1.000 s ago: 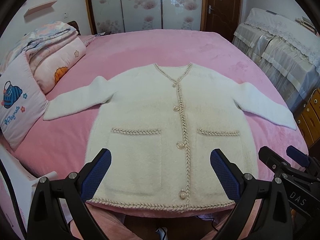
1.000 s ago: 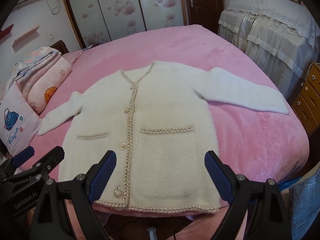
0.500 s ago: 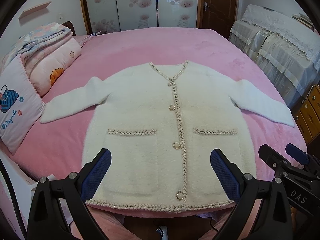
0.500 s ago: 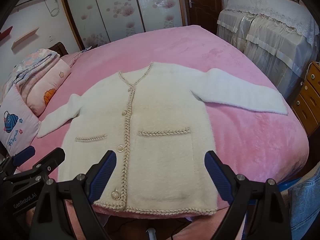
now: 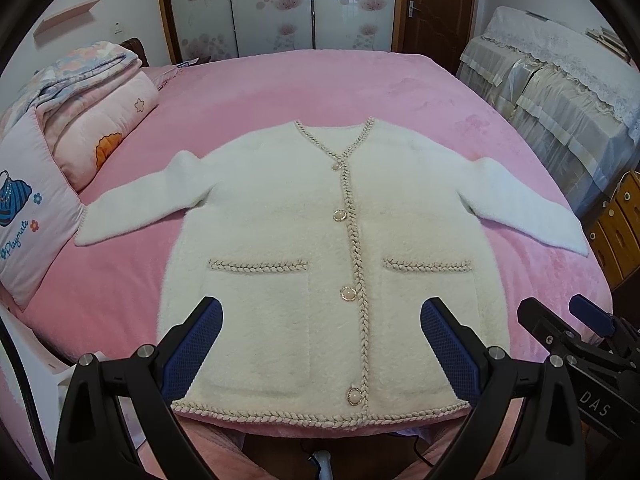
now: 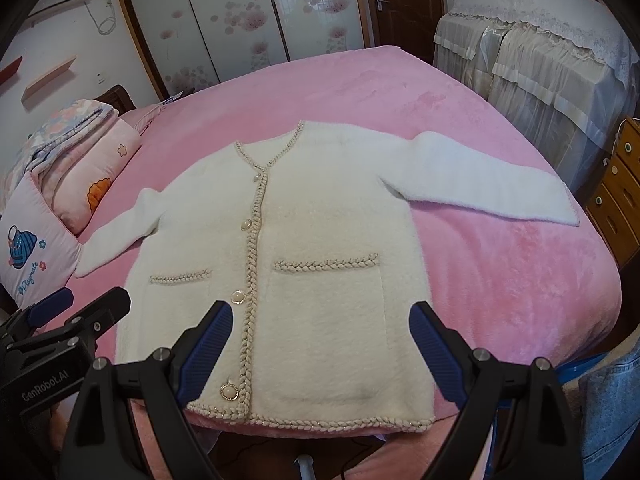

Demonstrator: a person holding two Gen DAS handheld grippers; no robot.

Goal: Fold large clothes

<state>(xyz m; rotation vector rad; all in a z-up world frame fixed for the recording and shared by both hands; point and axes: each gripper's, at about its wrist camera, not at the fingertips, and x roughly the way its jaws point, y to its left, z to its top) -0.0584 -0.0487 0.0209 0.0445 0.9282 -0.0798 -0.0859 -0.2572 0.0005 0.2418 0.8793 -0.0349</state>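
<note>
A cream fuzzy cardigan (image 5: 312, 216) (image 6: 320, 232) lies flat and buttoned on the pink bed (image 5: 320, 92), both sleeves spread out to the sides, its braided hem at the near edge. My left gripper (image 5: 320, 316) hovers open above the lower half of the cardigan, its blue pads wide apart with nothing between them. My right gripper (image 6: 320, 316) also stands open over the hem area on the right pocket side. Each gripper shows at the edge of the other's view: the right one (image 5: 576, 332), the left one (image 6: 68, 316).
Pillows and a folded quilt (image 5: 80, 120) are stacked at the bed's left side. Covered furniture (image 5: 560, 92) and a wooden drawer unit (image 6: 620, 184) stand to the right. A wardrobe with floral doors (image 5: 280, 4) and a door are at the back.
Both grippers have shifted slightly forward and down over the cardigan; the garment sits a little lower in view. Both stay open and the cardigan has not moved.
</note>
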